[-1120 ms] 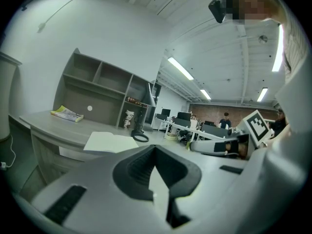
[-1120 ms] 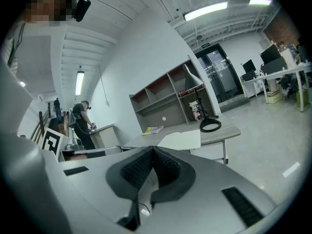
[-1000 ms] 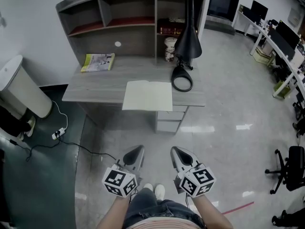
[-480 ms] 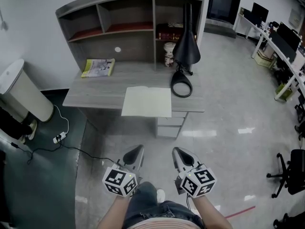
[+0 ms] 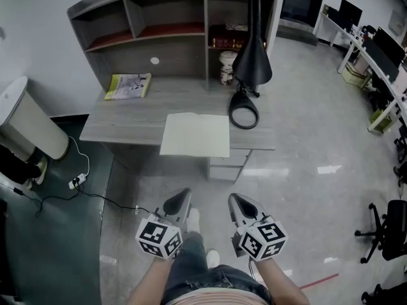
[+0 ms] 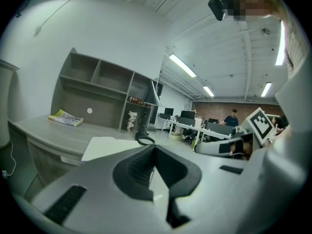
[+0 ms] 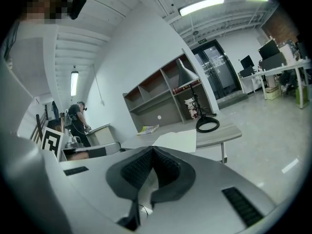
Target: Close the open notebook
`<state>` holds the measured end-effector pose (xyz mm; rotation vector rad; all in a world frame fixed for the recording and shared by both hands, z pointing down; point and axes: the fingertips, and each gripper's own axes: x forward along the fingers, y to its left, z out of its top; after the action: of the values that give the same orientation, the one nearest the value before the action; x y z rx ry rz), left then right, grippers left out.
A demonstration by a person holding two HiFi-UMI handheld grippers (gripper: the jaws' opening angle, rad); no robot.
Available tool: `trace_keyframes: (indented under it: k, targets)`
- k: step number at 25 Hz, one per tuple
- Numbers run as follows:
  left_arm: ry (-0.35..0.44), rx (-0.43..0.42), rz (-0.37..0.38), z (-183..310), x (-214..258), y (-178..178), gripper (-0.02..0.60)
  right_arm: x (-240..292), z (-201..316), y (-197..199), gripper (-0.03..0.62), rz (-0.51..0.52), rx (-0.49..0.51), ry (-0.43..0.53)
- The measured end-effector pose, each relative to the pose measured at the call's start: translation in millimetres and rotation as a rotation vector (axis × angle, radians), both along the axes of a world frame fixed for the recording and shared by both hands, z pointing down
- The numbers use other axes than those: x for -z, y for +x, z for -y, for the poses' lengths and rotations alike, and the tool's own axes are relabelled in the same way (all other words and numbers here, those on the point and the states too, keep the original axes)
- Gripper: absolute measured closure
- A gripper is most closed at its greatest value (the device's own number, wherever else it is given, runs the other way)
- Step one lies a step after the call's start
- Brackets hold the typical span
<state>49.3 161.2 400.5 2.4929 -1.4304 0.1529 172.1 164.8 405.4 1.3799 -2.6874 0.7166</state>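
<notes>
Notebook (image 5: pixel 195 135) open flat, pale blank rectangular pages, at front edge of grey wood-grain desk (image 5: pixel 121 122), near black cone-shaded lamp (image 5: pixel 253 59), L gripper (image 5: pixel 178 202) & R gripper (image 5: pixel 240 203) well apart from it, both w/ jaws pressed together, empty.

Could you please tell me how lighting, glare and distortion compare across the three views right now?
Head view: even light and sharp, with bright glare patches on the glossy floor. Left gripper view: strong fisheye bows the shelf unit, the corners are black, and the strip lights are blown out. Right gripper view: same fisheye and black corners, with an overexposed ceiling light.
</notes>
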Motion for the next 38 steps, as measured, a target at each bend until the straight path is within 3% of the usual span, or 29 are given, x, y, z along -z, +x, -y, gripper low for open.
trace_keyframes:
  k: [13,27,38]
  targets:
    - [-0.039,-0.004,-0.001,76,-20,-39,0.571,-14,70,-23,0.586,-0.016,-0.030,-0.043]
    - [-0.088,-0.066,0.007,169,-32,-75,0.571,-24,158,-56,0.586,-0.027,-0.095,-0.107]
    - [-0.127,-0.124,0.010,214,-48,-85,0.571,-33,198,-64,0.586,-0.030,-0.138,-0.151]
